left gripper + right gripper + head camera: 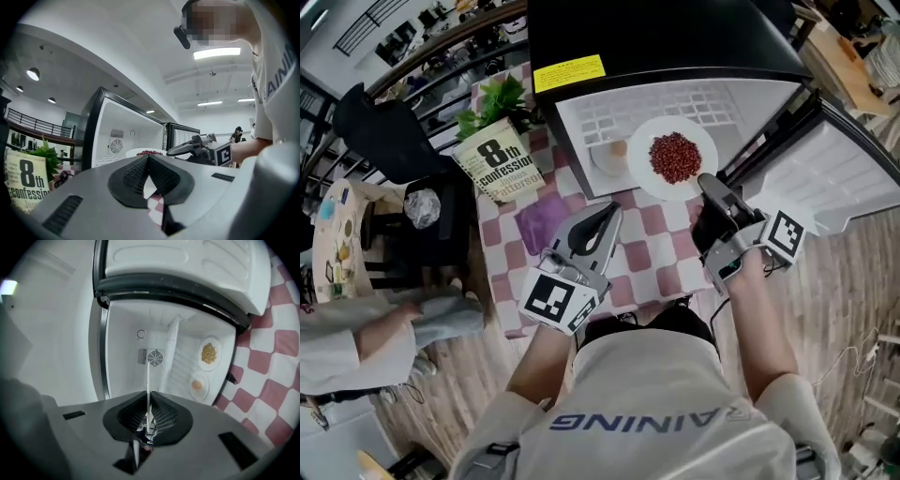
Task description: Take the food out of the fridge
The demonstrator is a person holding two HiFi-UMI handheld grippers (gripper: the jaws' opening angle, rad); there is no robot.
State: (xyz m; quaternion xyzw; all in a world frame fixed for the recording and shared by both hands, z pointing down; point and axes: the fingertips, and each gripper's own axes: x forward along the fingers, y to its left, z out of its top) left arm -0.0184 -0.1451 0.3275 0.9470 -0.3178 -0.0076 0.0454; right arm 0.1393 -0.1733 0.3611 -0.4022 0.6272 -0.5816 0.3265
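Right claw (708, 181) on red-bean plate (639, 165) rim, fridge (656, 37) open

The counter (649, 251) in front of me is covered by a pink-and-white checked cloth (508, 242). On it stands the black fridge (675, 37), its door (853, 178) swung open to my right. Near the counter's left edge a book (499, 161) stands upright with a leafy green plant (499, 99) just behind it, and a crumpled purple thing (542, 221) lies on the cloth near the book. On the fridge's white floor (222, 376), below the wire shelf (180, 359), lie a plate of yellowish grains (209, 353) and a small plate with one pale orange piece (198, 385).
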